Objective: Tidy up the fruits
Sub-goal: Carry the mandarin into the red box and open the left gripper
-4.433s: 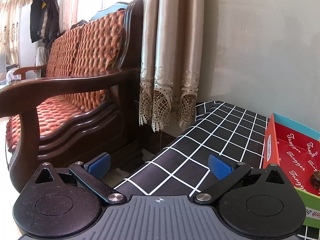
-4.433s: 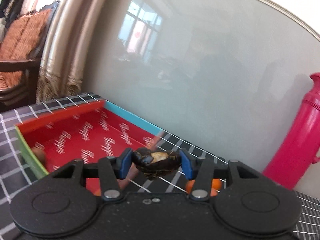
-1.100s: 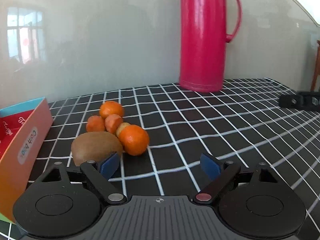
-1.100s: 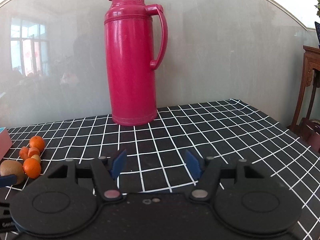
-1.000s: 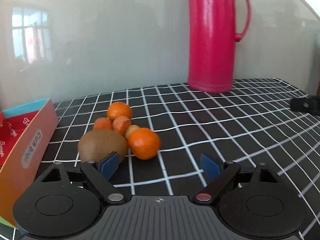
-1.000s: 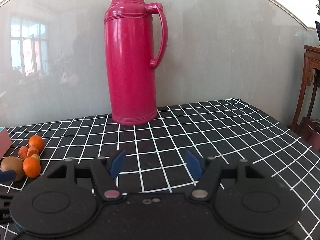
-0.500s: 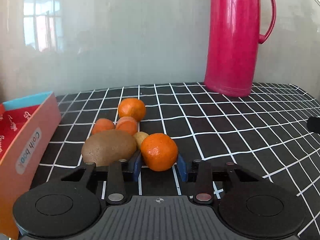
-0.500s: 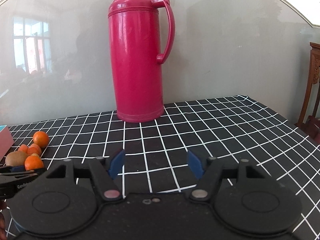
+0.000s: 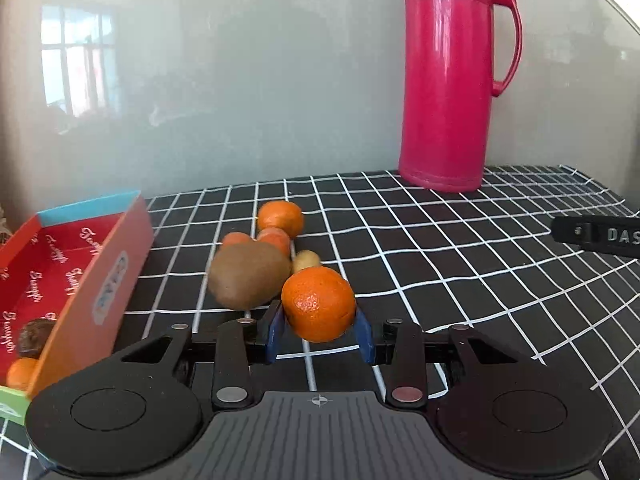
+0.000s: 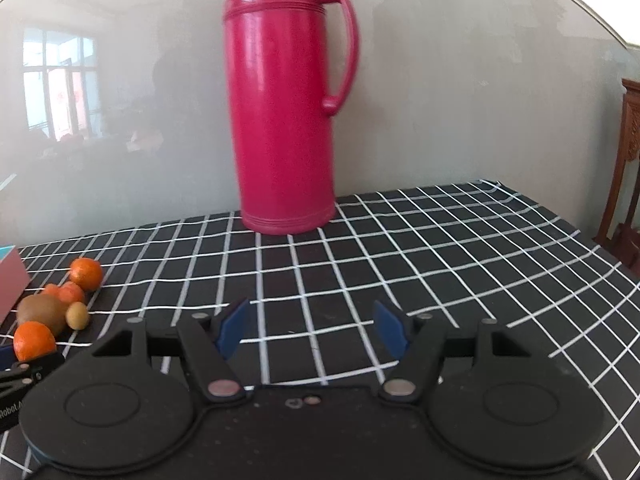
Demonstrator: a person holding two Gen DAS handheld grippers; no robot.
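My left gripper (image 9: 319, 330) is shut on an orange tangerine (image 9: 318, 303) and holds it just above the checkered tablecloth. Behind it lie a brown kiwi (image 9: 249, 274), a small yellowish fruit (image 9: 307, 260) and three more tangerines, the farthest one (image 9: 280, 218) at the back. The red box (image 9: 60, 272) stands at the left with a dark fruit (image 9: 34, 334) and an orange one (image 9: 19, 372) inside. My right gripper (image 10: 311, 326) is open and empty over the cloth. The held tangerine (image 10: 34, 340), the kiwi (image 10: 42, 311) and the small fruit (image 10: 77, 315) show at the right wrist view's left edge.
A tall pink thermos (image 9: 448, 76) stands at the back by the wall, also in the right wrist view (image 10: 286, 96). The right gripper's body (image 9: 600, 235) pokes in at the right. A wooden chair (image 10: 628, 184) stands past the table's right edge.
My left gripper moved up to the front tangerine, shut on it and has lifted it slightly off the cloth. My right gripper stayed open and drifted a little.
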